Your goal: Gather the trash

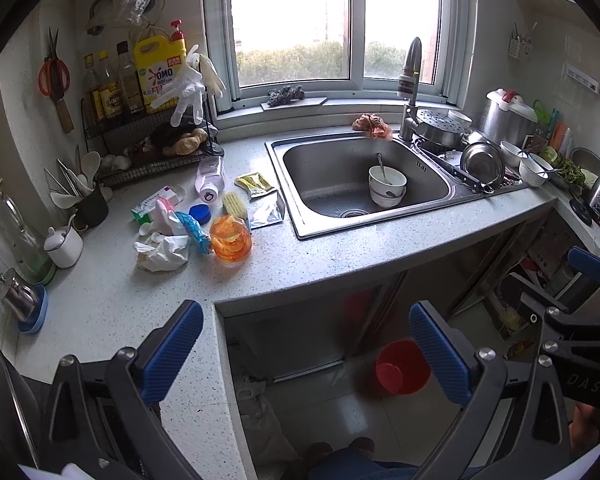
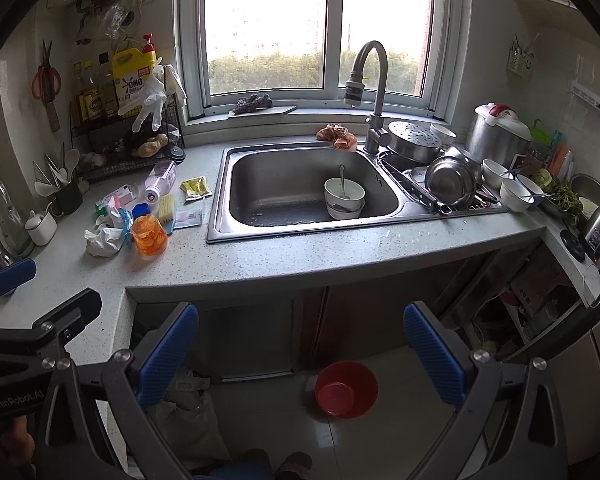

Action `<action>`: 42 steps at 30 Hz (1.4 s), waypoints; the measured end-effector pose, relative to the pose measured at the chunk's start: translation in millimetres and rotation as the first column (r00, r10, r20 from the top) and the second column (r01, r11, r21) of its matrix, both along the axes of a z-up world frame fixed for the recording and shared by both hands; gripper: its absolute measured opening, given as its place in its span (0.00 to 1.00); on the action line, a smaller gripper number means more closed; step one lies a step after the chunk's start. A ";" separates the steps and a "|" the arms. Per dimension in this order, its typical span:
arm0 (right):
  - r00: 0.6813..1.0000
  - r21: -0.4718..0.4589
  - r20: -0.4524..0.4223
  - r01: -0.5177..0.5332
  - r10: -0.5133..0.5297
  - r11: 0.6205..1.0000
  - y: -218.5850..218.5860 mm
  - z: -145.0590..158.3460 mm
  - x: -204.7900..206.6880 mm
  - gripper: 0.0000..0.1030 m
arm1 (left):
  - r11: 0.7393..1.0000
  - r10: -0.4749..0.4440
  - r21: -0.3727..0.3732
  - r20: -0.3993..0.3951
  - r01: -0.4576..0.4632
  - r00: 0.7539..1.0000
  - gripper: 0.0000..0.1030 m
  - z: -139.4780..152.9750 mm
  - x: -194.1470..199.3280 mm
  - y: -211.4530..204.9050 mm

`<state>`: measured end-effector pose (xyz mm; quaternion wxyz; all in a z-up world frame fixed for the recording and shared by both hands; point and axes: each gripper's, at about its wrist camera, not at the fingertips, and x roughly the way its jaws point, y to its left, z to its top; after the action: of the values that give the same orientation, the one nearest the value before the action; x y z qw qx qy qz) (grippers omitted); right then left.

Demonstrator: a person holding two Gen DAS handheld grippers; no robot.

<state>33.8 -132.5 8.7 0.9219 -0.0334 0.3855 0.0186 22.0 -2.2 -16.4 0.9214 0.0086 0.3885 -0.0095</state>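
Litter lies in a cluster on the speckled counter left of the sink: crumpled white tissue [image 1: 162, 254] [image 2: 104, 240], an orange plastic cup [image 1: 231, 238] [image 2: 150, 234], a blue wrapper [image 1: 194, 230], a silver foil packet [image 1: 267, 212] [image 2: 188, 216], a yellow sachet [image 1: 255, 184] [image 2: 196, 187] and a toppled pink-white bottle [image 1: 210, 176]. My left gripper [image 1: 306, 344] is open and empty, low over the counter's front corner. My right gripper [image 2: 300, 348] is also open and empty, below the counter edge. Both are well short of the litter.
A steel sink [image 1: 284, 184] holds stacked bowls [image 1: 387, 186] with a spoon. Dishes and pots fill the drying rack [image 2: 452, 184] on the right. A red basin [image 2: 346, 388] and a pale sack [image 2: 188, 408] sit on the floor. Bottles stand on a wire rack [image 1: 112, 120].
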 end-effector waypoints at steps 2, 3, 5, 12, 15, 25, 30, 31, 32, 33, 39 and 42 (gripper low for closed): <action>1.000 -0.003 0.001 0.002 -0.002 1.000 0.9 -0.6 -0.6 1.00 | 1.000 -0.002 -0.006 -0.005 0.002 1.000 1.00 -1.7 0.4 1.8; 1.000 -0.003 0.000 0.001 -0.001 1.000 0.9 -0.6 -0.6 1.00 | 1.000 -0.003 -0.006 -0.007 0.003 1.000 1.00 -2.9 -0.1 1.9; 1.000 -0.003 -0.003 -0.001 0.001 1.000 1.4 -1.3 -0.4 1.00 | 1.000 -0.005 -0.005 -0.008 0.005 1.000 1.00 -4.0 -1.1 2.1; 1.000 0.001 -0.004 0.006 -0.006 1.000 0.3 -2.7 1.0 1.00 | 1.000 -0.011 0.000 -0.005 0.011 1.000 1.00 -6.2 0.8 -0.4; 1.000 -0.002 -0.005 0.006 -0.006 1.000 0.4 -3.8 0.5 1.00 | 1.000 -0.011 -0.001 -0.004 0.011 1.000 1.00 -6.4 0.3 -0.4; 1.000 -0.004 -0.016 0.003 -0.003 1.000 -1.2 -5.8 3.4 1.00 | 1.000 -0.013 -0.011 -0.009 0.013 1.000 1.00 -8.3 5.2 -3.0; 1.000 -0.007 -0.015 0.003 -0.003 1.000 -1.1 -5.8 4.5 1.00 | 1.000 -0.013 -0.012 -0.004 0.013 1.000 1.00 -9.7 9.0 -4.4; 1.000 -0.008 -0.014 0.002 -0.002 1.000 -1.1 -6.1 5.1 1.00 | 1.000 -0.012 -0.016 -0.005 0.012 1.000 1.00 -10.0 10.3 -4.4; 1.000 -0.010 -0.014 0.001 -0.001 1.000 -0.9 -6.1 6.4 1.00 | 1.000 -0.011 -0.018 -0.005 0.011 1.000 1.00 -10.1 11.0 -4.2; 1.000 -0.012 -0.013 0.000 0.000 1.000 -0.8 -6.1 7.7 1.00 | 1.000 -0.009 -0.020 -0.006 0.009 1.000 1.00 -10.2 12.3 -3.9; 1.000 -0.014 -0.008 -0.015 0.014 1.000 -0.2 -6.7 16.3 1.00 | 1.000 -0.001 -0.029 0.002 0.001 1.000 1.00 -10.2 17.1 -0.7; 0.999 -0.020 -0.002 -0.037 0.037 0.999 4.1 -6.0 23.1 1.00 | 0.999 0.005 -0.042 -0.009 -0.006 1.000 1.00 -10.7 23.0 4.0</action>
<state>56.8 -128.4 2.7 0.9207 -0.0498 0.3858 0.0317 45.0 1.8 -27.2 0.9197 -0.0117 0.3921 -0.0151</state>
